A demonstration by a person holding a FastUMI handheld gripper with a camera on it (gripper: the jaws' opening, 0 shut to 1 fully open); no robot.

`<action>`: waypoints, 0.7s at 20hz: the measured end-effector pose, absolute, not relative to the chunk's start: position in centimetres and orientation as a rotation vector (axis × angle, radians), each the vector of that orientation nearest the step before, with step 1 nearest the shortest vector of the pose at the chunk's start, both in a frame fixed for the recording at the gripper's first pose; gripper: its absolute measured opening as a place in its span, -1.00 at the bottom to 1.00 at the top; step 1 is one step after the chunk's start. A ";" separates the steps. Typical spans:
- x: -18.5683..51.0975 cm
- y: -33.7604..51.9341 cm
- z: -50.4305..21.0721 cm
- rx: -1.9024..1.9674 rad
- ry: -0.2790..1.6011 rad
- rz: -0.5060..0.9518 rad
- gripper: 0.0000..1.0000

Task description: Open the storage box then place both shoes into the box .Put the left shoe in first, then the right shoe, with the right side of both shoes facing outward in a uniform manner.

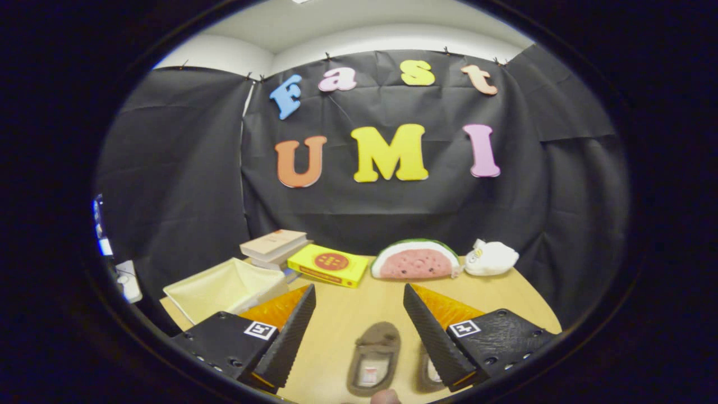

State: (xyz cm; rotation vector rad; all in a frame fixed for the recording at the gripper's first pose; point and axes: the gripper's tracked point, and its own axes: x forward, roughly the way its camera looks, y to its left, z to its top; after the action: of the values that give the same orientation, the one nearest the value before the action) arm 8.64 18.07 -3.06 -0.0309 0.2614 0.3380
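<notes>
We've got two shoes (pixel 374 359) lying between the gripper (pixel 359 297) fingers, spread wide and holding nothing; open box (pixel 224 286) sits at 10 o'clock.

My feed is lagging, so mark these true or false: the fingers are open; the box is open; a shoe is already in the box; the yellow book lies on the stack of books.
The gripper has its fingers open: true.
The box is open: true.
A shoe is in the box: false. Both shoes lie on the table, one between the fingers.
The yellow book lies on the stack: false. It lies beside it.
</notes>
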 end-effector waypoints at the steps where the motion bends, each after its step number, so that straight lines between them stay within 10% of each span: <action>1: 8.7 17.2 -4.8 -0.052 0.305 0.327 0.91; 14: 9.7 15.5 -20.5 -0.070 0.745 0.318 0.92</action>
State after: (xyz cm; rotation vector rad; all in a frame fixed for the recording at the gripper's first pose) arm 9.75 15.47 -20.49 -0.0698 0.7454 0.3183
